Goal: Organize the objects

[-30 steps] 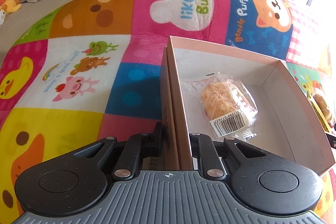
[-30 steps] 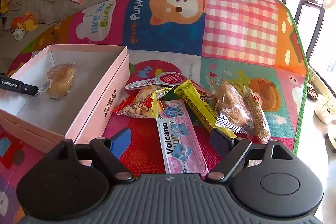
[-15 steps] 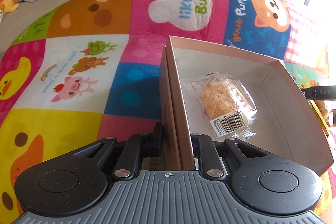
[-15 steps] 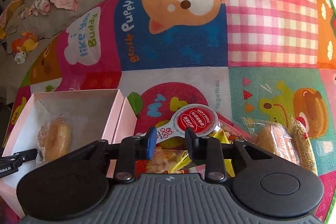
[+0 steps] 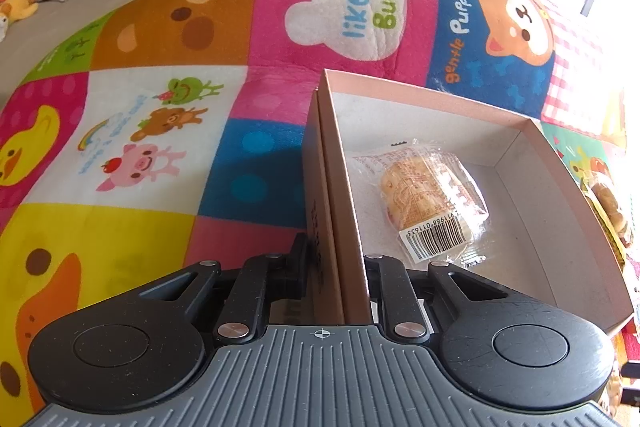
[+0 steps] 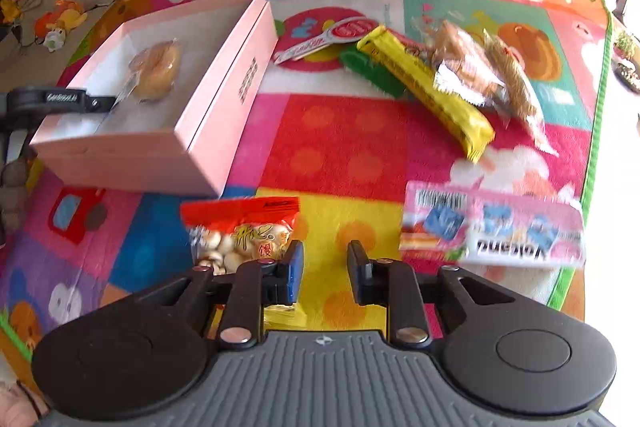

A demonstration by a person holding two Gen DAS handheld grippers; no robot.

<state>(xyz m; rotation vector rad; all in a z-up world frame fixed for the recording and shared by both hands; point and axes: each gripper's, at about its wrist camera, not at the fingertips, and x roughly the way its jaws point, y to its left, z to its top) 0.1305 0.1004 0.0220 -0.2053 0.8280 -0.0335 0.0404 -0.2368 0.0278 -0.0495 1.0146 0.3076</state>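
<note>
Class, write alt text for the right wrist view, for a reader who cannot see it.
The right gripper, jaws opening with nothing between them, hovers over a colourful play mat strewn with wrapped snacks: a red bag beside its left finger, a pink Volcano packet, a yellow bar. To the left, a pink box holds one wrapped pastry.

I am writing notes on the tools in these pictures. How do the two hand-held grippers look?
Both look alike. The left gripper and the right gripper each have a grey ribbed body, black round discs at both sides, black link bars with silver pins, and a small cross mark in the middle. The right gripper's fingers carry blue pads. Seen from the right wrist view, the left gripper's black finger bears white lettering.
</note>
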